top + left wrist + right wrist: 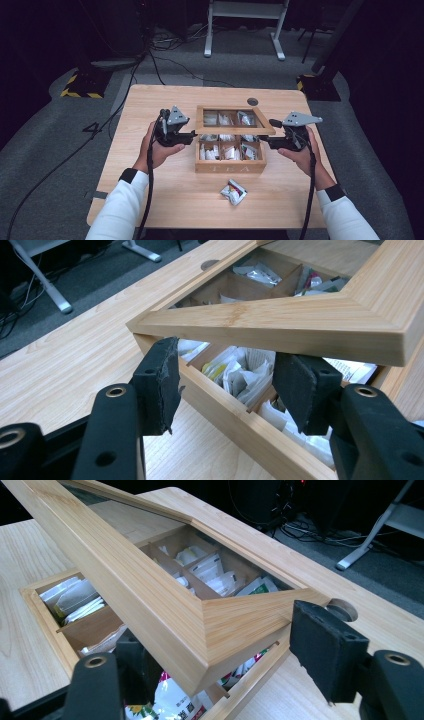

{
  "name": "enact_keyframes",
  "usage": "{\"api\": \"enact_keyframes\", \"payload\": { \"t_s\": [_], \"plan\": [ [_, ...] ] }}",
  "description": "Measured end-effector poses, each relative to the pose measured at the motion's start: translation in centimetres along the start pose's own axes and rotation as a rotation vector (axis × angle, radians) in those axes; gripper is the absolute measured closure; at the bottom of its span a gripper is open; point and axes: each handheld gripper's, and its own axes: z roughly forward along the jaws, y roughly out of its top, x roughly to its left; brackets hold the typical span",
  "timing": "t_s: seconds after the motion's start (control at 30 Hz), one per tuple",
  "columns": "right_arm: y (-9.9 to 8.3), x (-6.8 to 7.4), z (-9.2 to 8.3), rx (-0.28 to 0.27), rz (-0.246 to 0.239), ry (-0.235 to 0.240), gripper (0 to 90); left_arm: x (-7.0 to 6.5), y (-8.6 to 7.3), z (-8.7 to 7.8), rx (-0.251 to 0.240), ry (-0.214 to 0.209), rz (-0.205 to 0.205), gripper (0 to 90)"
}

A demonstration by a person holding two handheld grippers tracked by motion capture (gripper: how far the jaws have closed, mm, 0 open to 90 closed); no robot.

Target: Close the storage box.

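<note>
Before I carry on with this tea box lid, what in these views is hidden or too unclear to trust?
- Right gripper view: its left finger sits behind the lid corner, so contact is unclear.
- Left gripper view: whether its fingers press on the lid's underside is unclear.
- High view: lid frame covers the box's middle row of packets.
- High view: print on the loose packet is too small to read.

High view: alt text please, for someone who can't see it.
A person's two grippers flank a wooden tea box on a light wooden table, its glass-paned lid half raised over compartments of tea bags. Left gripper and right gripper sit at the lid's front corners; a loose sachet lies in front.
</note>
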Motion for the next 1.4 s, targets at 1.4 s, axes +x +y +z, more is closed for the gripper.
{"api": "enact_keyframes", "payload": {
  "t_s": [1.4],
  "plan": [
    [-3.5, 1.8, -0.1, 0.075, 0.004, 0.059, 23.7, -1.9, -3.4, 0.8, 0.070, -0.058, 0.057, 41.7]
  ]
}}
